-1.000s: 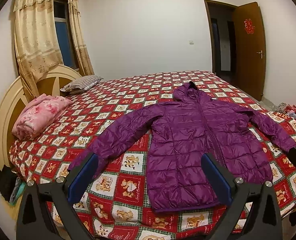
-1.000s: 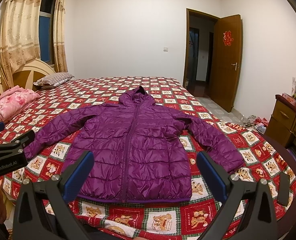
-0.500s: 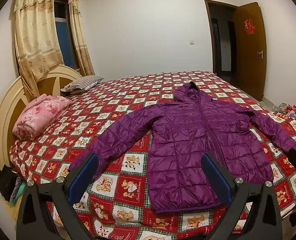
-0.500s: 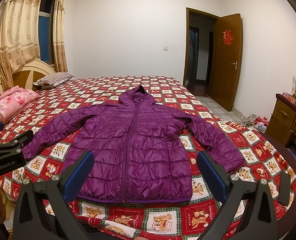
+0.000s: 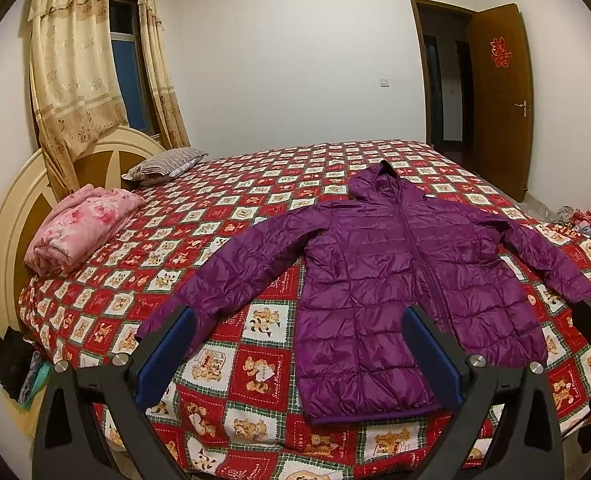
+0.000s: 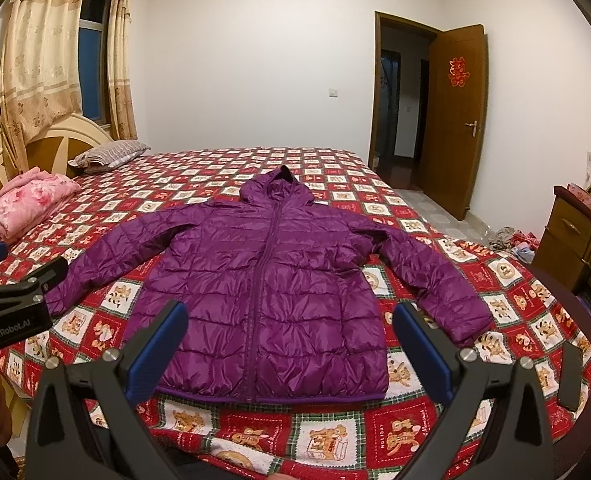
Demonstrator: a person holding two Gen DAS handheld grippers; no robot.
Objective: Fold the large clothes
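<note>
With both grippers' jaws wide and empty, pinch each sleeve cuff of the purple quilted hooded jacket (image 6: 271, 280) cleanly, folding inward.

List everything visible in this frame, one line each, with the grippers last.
jacket: one, purple quilted, hooded, spread flat front-up on the bed, sleeves out
bedspread: one, red check with bear squares, covering the bed
folded blanket: one, pink, by the headboard
pillow: one, striped grey, at the head
headboard: one, cream and wood
curtains: beige, at the window
door: one, brown, open
dresser: one, brown, right of bed
left gripper: open, above the bed's near edge
right gripper: open, empty
</note>
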